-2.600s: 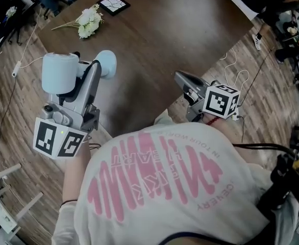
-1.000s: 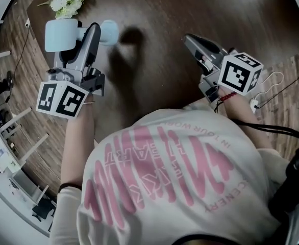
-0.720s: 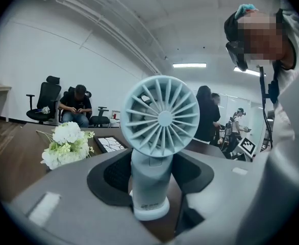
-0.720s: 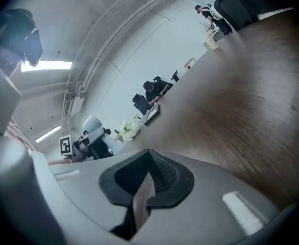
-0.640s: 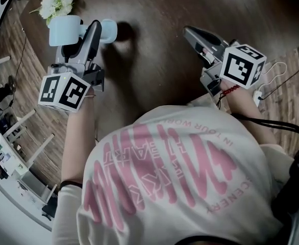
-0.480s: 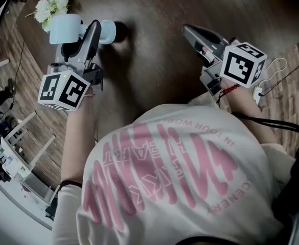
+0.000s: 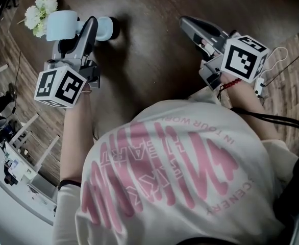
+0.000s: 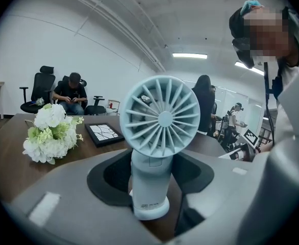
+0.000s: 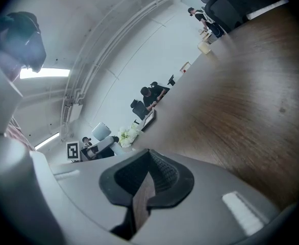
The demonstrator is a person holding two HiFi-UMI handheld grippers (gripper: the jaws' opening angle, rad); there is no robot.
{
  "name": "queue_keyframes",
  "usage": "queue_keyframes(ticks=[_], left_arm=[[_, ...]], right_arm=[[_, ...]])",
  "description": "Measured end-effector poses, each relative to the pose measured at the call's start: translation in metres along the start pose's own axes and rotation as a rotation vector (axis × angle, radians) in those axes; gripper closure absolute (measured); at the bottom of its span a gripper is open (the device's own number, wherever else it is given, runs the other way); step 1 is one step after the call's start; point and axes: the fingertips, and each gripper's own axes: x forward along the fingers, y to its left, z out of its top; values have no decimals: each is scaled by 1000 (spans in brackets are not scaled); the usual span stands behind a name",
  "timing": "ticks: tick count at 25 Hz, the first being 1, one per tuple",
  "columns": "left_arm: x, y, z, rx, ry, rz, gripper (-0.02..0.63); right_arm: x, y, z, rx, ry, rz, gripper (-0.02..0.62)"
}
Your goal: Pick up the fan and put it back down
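1. While the right one hangs empty, the left gripper (image 7: 91,27) has a small pale-blue handheld fan (image 8: 150,162) pinched by its handle. One black pad sits on each side of the stem.
2. In the left gripper view the fan stands upright, with its round grille facing the camera and its flared foot down low between the jaws. The foot is right at the dark brown wooden tabletop (image 7: 154,55), but honestly I can't tell whether it's resting on the wood or just clear of it.
3. From the head view, the fan is near the tabletop's left edge, with a dark shadow on the wood just beside its foot.
4. A bunch of white artificial flowers (image 8: 50,134) lies on the tabletop close to the fan's left. A black-framed tile with a cracked pattern (image 8: 104,133) lies a bit further back.
5. The right gripper (image 7: 186,22) is well apart from the fan, over the tabletop's right side. Its ribbed black pads (image 9: 165,175) are pressed together at the tips with nothing between them, only a thin sliver of wood showing through lower down.
6. The person wears a white T-shirt with pink print (image 7: 165,177) and a red cord bracelet (image 7: 227,92) on the right wrist.
7. Way in the back, someone sits in a black office chair (image 8: 37,88).
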Motion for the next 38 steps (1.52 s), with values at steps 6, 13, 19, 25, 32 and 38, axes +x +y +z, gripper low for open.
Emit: queue_keyframes(ticks=[6,13,19,25,32,38], left_arm=[[5,1,-7,0,24,0,365],[10,-3,-10,-3,26,-2,365],[8,-6,-11,-4,40,-1,364],[7,-7,-14,9,34,2,364],[8,-8,-14,2,28,-1,364],[8,-12,-17,31,41,9,360]], right_arm=[[0,2,-1,9,5,15,589],[-3,1,1,30,-10,28,589],[-5,1,2,29,-10,33,589],[-3,0,0,27,-2,33,589],[-3,3,-2,25,3,33,589],[-4,4,-2,26,-5,36,589]])
